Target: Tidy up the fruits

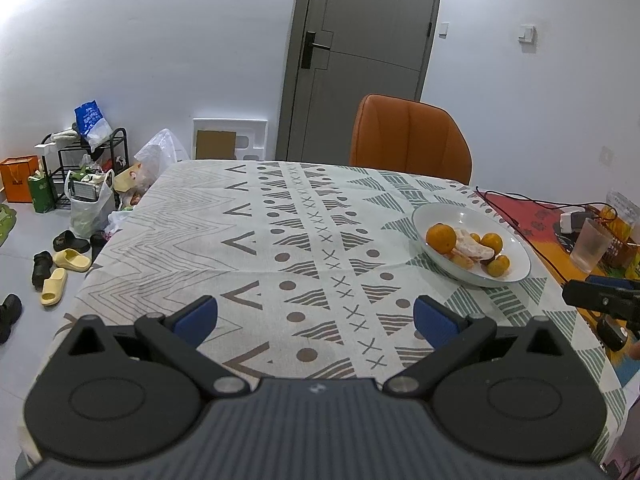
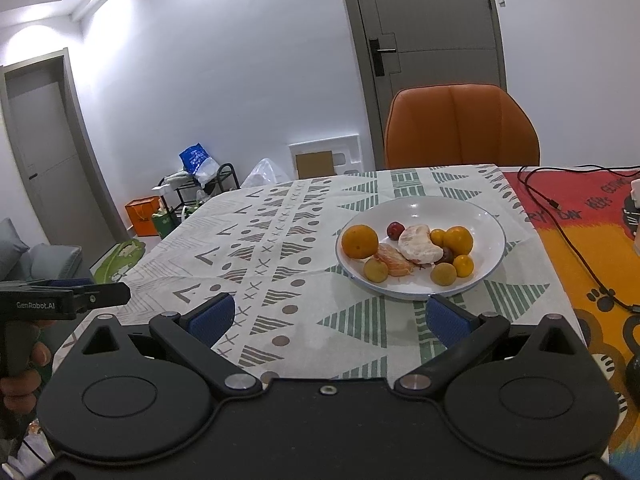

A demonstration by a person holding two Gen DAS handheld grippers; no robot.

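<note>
Both tongs wide, holding nothing. Left tongs (image 1: 316,318) hover low over bare patterned cloth on the desk (image 1: 248,240). Right tongs (image 2: 330,318) sit just short of the white plate (image 2: 486,220). Fruit already on the plate: big orange (image 2: 360,241), peeled citrus pieces (image 2: 418,245), small yellow fruits (image 2: 443,274), dark red fruit (image 2: 395,230). Black cable (image 2: 568,240) runs over the red-orange mat right of the plate. Plastic cup (image 1: 591,245) near the desk's right edge. Orange chair (image 2: 460,128) behind the desk. Path to the plate unobstructed.
</note>
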